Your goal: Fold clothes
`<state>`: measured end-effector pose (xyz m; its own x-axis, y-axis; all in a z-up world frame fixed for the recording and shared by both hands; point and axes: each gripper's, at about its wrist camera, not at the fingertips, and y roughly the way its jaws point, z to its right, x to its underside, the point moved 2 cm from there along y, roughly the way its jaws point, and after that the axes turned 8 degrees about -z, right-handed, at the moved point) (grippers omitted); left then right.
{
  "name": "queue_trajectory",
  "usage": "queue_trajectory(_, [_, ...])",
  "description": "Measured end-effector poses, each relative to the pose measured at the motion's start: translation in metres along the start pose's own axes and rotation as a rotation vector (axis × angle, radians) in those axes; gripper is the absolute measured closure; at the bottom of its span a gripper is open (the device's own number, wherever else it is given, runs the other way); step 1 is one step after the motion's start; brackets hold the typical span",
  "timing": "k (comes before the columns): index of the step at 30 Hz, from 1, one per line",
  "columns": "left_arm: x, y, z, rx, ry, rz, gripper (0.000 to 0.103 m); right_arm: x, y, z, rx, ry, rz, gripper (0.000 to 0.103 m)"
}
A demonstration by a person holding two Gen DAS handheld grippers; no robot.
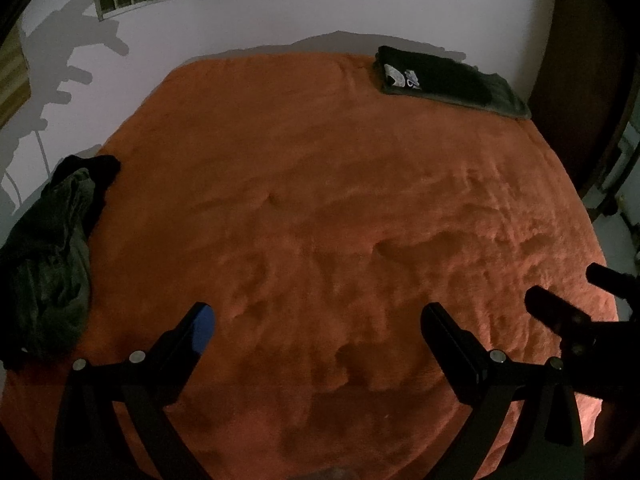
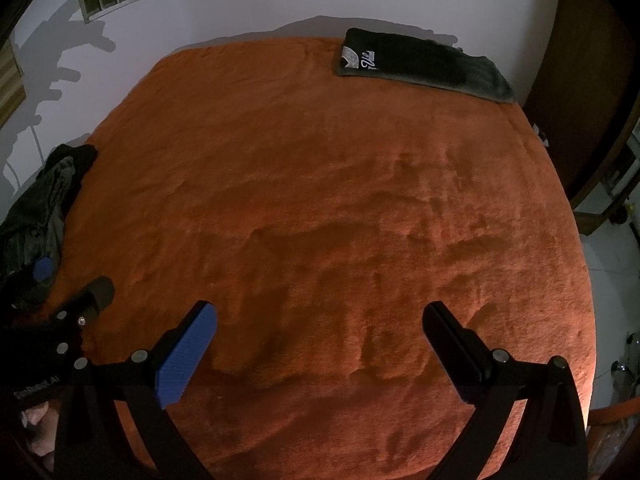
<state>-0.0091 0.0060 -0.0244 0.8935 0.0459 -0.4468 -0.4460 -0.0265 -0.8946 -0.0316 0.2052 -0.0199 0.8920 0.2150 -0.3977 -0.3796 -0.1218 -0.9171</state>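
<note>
Tongs, left (image 1: 316, 320) and right (image 2: 320, 320), hang agape and empty over the bed (image 1: 320, 200). The heap (image 1: 52, 248) lies far to their left, nearer the left tongs, running away from them; the folded stack (image 1: 448, 80) rests far ahead-right.

Left gripper (image 1: 316, 316) and right gripper (image 2: 320, 316) side by side, jaws spread wide, both empty.
</note>
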Motion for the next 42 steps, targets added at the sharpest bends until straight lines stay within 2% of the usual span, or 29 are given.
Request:
queue_trajectory(18, [-0.001, 0.003, 0.001, -0.005, -0.029, -0.035, 0.001, -0.002, 0.001, -0.002, -0.004, -0.004, -0.001, 0.000])
queue_trajectory(20, [0.001, 0.004, 0.002, 0.012, -0.025, -0.043, 0.001, -0.001, 0.002, -0.002, -0.004, -0.005, -0.003, 0.000])
queue_trajectory(27, [0.001, 0.007, 0.005, -0.007, -0.002, -0.063, 0.001, 0.001, 0.007, -0.003, -0.021, 0.000, -0.027, 0.000])
queue_trajectory(33, [0.002, 0.008, 0.001, 0.012, -0.033, -0.066, 0.001, 0.001, 0.008, -0.002, -0.020, -0.003, -0.025, 0.000])
queue_trajectory(36, [0.004, 0.009, 0.000, 0.053, -0.050, -0.080, 0.001, 0.001, 0.010, -0.002, -0.031, 0.004, -0.037, 0.000])
queue_trajectory(42, [0.007, 0.001, -0.003, 0.076, -0.077, -0.037, 0.001, 0.001, 0.009, -0.003, -0.032, -0.003, -0.038, 0.000])
